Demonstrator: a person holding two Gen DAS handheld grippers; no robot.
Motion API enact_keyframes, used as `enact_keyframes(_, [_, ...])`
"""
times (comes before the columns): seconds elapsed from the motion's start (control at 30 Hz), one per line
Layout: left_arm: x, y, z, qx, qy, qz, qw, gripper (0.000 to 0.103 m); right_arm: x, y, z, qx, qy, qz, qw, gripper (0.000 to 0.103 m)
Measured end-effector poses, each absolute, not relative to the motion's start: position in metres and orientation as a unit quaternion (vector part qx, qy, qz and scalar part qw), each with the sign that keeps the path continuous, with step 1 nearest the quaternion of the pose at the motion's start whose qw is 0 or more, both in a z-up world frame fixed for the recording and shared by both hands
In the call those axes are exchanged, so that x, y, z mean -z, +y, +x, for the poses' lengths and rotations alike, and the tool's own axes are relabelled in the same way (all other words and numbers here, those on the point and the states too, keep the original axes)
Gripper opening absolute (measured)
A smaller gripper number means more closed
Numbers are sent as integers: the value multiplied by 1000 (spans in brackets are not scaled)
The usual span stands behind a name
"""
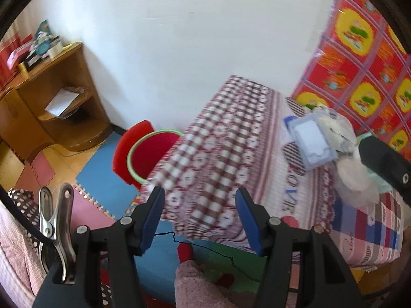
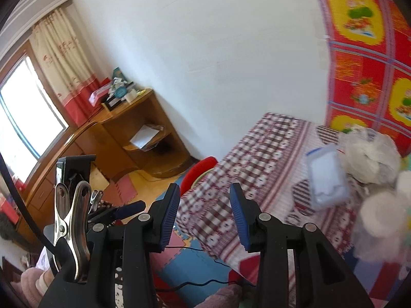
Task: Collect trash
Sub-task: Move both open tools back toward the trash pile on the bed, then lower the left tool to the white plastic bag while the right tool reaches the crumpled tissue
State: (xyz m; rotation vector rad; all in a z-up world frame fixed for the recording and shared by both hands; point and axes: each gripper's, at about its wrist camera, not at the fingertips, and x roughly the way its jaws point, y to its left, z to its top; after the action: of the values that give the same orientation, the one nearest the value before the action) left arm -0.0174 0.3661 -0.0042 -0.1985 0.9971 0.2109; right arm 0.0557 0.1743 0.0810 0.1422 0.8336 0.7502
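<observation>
The left hand-held gripper (image 1: pixel 200 218) hangs with its blue pads apart and nothing between them, above the near edge of a bed covered in a red-and-white checked sheet (image 1: pixel 218 148). The trash, a clear plastic tray (image 1: pixel 312 142) beside crumpled white paper and bags (image 1: pixel 336 128), lies on the bed well ahead and to the right of it, near the red patterned cloth (image 1: pixel 364 59) on the wall. The right hand-held gripper (image 2: pixel 204 217) is likewise open and empty, with the same plastic tray (image 2: pixel 327 177) and white heap (image 2: pixel 370 156) up and to the right of its pads, apart from them. A red chair (image 1: pixel 136 151) with a green basin (image 1: pixel 156 151) stands at the bed's end on foam floor mats (image 1: pixel 100 164), and a wooden desk (image 2: pixel 133 128) with shelves sits in the corner by a curtained window (image 2: pixel 28 118).
</observation>
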Motion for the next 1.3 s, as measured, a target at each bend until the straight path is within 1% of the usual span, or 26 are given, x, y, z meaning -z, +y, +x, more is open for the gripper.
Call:
enact_keyframes(0.57, [-10,273,10,-10,480,-58,875,60,-74,76,50,-278,407,95,865,41])
enact_keyframes(1.3, [-23,208,94,111,474,-11,873,60,-57,9,101,-155,412,146,886,41])
